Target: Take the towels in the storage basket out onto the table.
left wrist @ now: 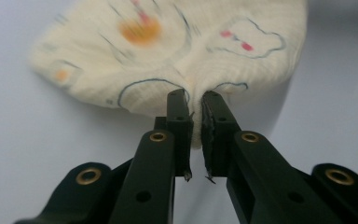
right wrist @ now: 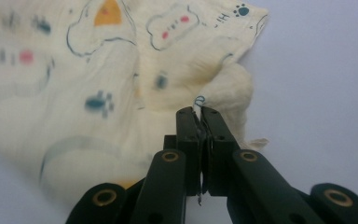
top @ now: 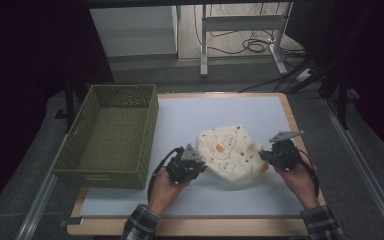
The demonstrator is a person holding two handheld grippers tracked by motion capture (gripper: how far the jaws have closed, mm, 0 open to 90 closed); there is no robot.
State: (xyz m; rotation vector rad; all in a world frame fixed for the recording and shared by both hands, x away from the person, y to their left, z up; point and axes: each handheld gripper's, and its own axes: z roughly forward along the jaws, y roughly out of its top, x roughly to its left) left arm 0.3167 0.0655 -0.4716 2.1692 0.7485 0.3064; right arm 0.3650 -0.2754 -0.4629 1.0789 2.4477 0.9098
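A cream cloth (top: 228,155) printed with little outlined shapes and orange and pink marks lies crumpled on the pale surface (top: 220,112), a bit right of the middle and toward the near edge. The person has a gripper on either side of it. The left gripper (top: 196,161) meets the cloth's left edge, and in the left gripper view (left wrist: 195,100) its jaws stand nearly together with a fold of the cloth (left wrist: 177,51) pinched between them, the fabric bunching up just past the tips. The right gripper (top: 264,155) is at the cloth's right edge; in the right gripper view (right wrist: 199,112) its jaws are pressed tight on a thin bit of the cloth (right wrist: 98,79), whose rumpled corner sits just beyond them. Both grippers are clamped on the cloth, one at each end. The cloth's middle sags between them, and its lower part rests on the surface. To the left stands a green woven basket (top: 150,135), well apart from the cloth, close to the left gripper's hand (top: 167,185). The right hand (top: 295,177) comes in from the near right corner.
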